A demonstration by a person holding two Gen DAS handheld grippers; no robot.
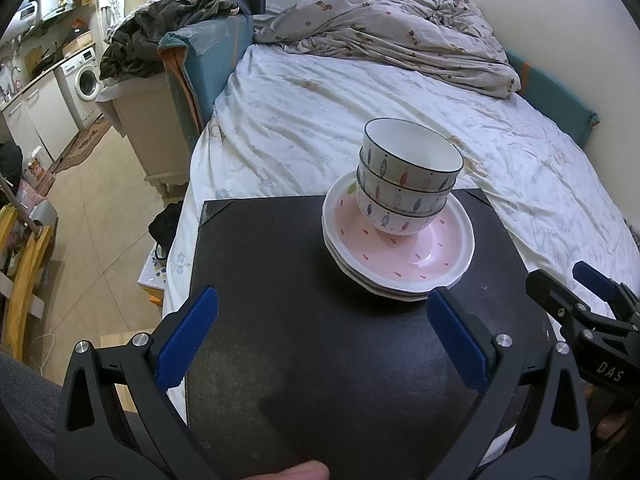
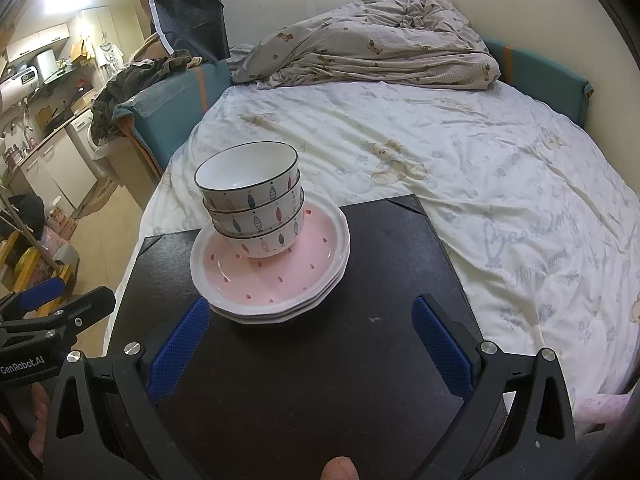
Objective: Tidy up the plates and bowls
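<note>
Seemingly the stacking is done or nearly so, and the sensible move, as I judge it, is to keep both tools low and clear of the tower, since any nudge to the top bowl could tip it.

From the left wrist view, the left gripper [image 1: 320,336] hovers with its jaws spread wide and nothing between them. The three nested bowls [image 1: 408,184] sit on the far side of the pink plates [image 1: 400,248], off-centre, on the black board [image 1: 280,300]. The plate rim lies just ahead of the right-hand blue pad [image 1: 456,340].

From the right wrist view, the right gripper [image 2: 308,344] is likewise spread apart and empty. Bowls [image 2: 252,208] and plates [image 2: 272,276] sit ahead and to its left, close to the left pad [image 2: 180,348].
</note>
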